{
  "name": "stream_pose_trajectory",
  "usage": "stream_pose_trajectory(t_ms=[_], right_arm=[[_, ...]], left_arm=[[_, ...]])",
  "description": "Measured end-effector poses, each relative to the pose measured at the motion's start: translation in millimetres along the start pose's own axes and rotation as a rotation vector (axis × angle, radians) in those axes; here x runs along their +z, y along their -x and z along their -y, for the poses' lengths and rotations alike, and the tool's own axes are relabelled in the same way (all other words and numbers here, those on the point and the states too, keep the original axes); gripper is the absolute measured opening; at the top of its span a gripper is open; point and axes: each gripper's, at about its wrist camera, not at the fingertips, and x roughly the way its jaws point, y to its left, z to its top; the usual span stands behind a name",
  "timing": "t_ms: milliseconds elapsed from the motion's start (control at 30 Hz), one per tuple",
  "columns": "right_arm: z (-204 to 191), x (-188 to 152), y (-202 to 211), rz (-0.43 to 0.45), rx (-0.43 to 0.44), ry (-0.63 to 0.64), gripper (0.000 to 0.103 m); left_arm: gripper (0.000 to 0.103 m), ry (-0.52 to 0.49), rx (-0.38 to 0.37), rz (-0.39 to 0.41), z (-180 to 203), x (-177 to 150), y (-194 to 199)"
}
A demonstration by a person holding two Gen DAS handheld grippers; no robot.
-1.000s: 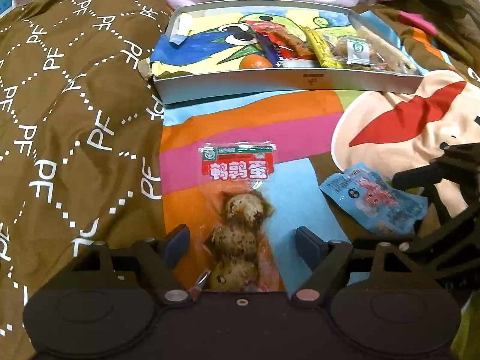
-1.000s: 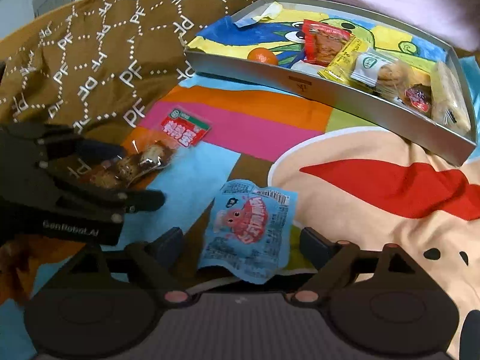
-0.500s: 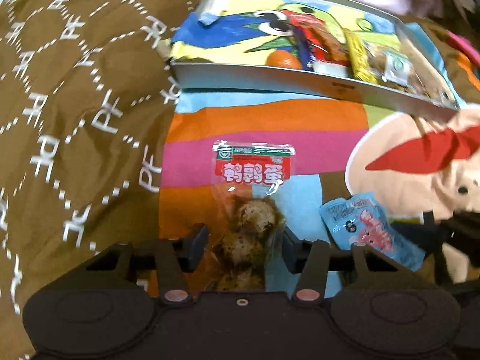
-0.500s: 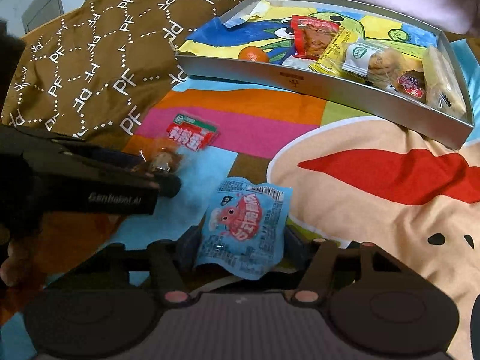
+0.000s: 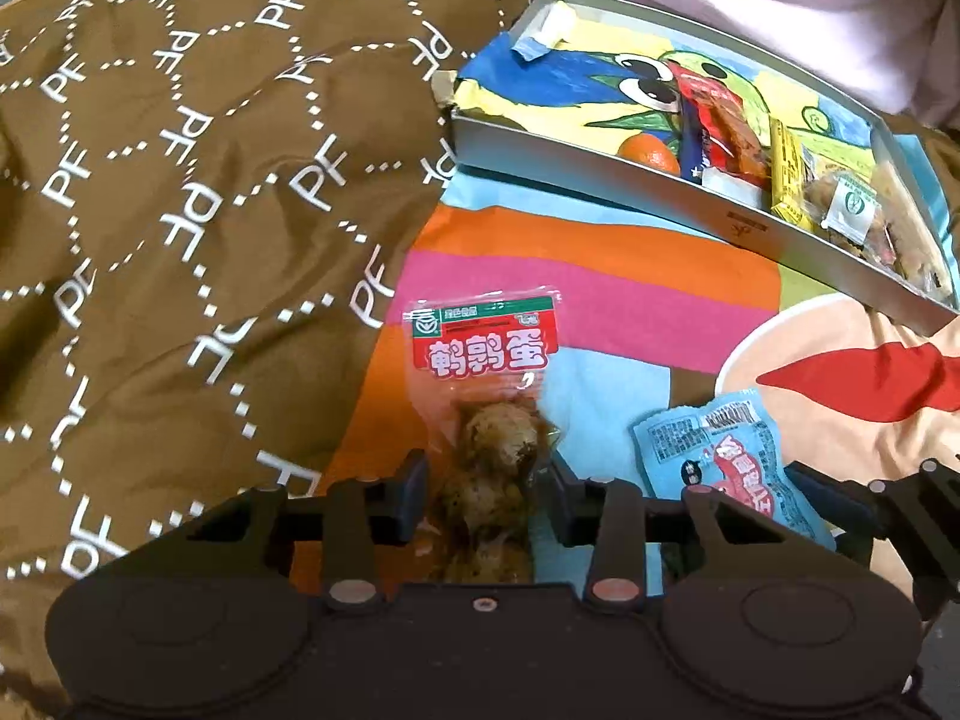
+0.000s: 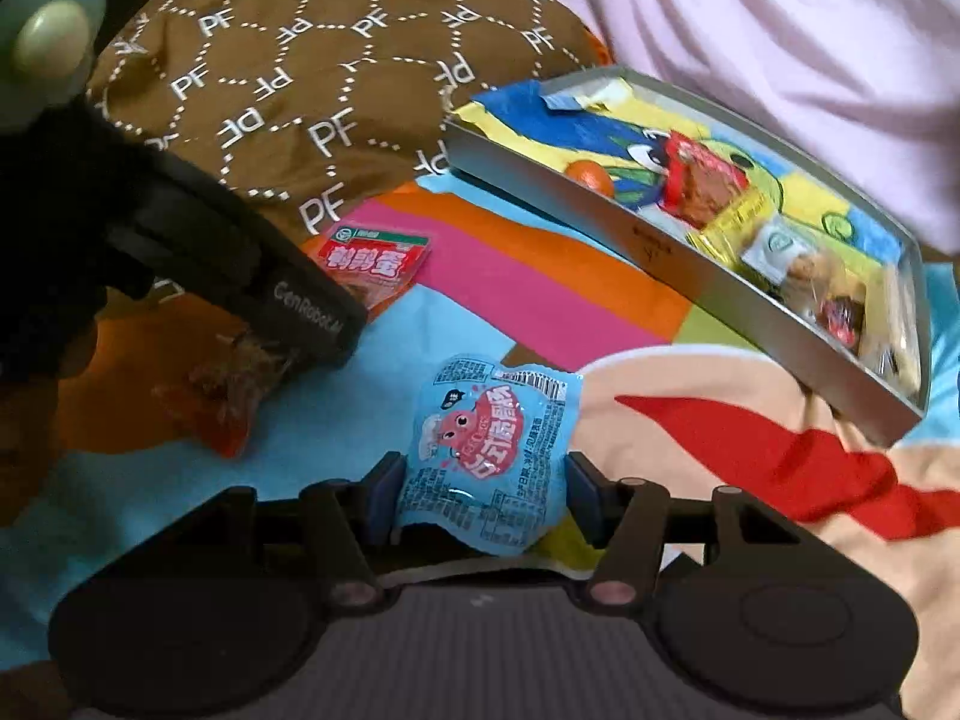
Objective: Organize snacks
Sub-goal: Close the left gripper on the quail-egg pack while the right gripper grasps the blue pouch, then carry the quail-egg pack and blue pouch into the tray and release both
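Observation:
My left gripper [image 5: 483, 495] is shut on a clear quail egg packet [image 5: 486, 396] with a red and green label, lifted off the bed. The packet also shows in the right wrist view [image 6: 375, 261], under the left gripper's body [image 6: 228, 276]. My right gripper [image 6: 480, 492] is shut on a light blue snack pouch [image 6: 486, 450] with a pink cartoon; it also shows in the left wrist view [image 5: 726, 459]. A grey metal tray [image 5: 690, 207] lies beyond, holding an orange [image 5: 648, 153], a red packet [image 5: 726, 126], a yellow bar [image 5: 786, 174] and several other snacks.
A brown quilted blanket [image 5: 180, 180] with "PF" print rises on the left. The bed sheet [image 5: 570, 276] has orange, pink and blue stripes and a cartoon face. A pink pillow [image 6: 780, 48] lies behind the tray [image 6: 750, 312].
Both grippers have closed, the left on the quail egg packet and the right on the blue pouch. Both have lifted and tilted, so the tray now sits further right.

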Motion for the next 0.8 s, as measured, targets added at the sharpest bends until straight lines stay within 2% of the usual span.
stream_pose_trajectory(t_ms=[167, 300, 500, 800], right_arm=[[2.0, -0.4, -2.3, 0.000, 0.014, -0.001, 0.061], [-2.3, -0.4, -3.8, 0.025, -0.012, 0.028, 0.060], [-8.3, 0.1, -0.4, 0.080, -0.070, 0.072, 0.060], [-4.1, 6.6, 8.3, 0.211, -0.140, 0.055, 0.061]], left_arm=[[0.041, 0.035, -0.005, 0.039, -2.6, -6.7, 10.5], [0.040, 0.049, 0.012, 0.068, -0.5, -7.2, 16.9], [0.040, 0.062, 0.022, 0.116, 1.9, -4.7, 22.7], [0.040, 0.145, 0.031, 0.212, -5.0, 10.6, 26.9]])
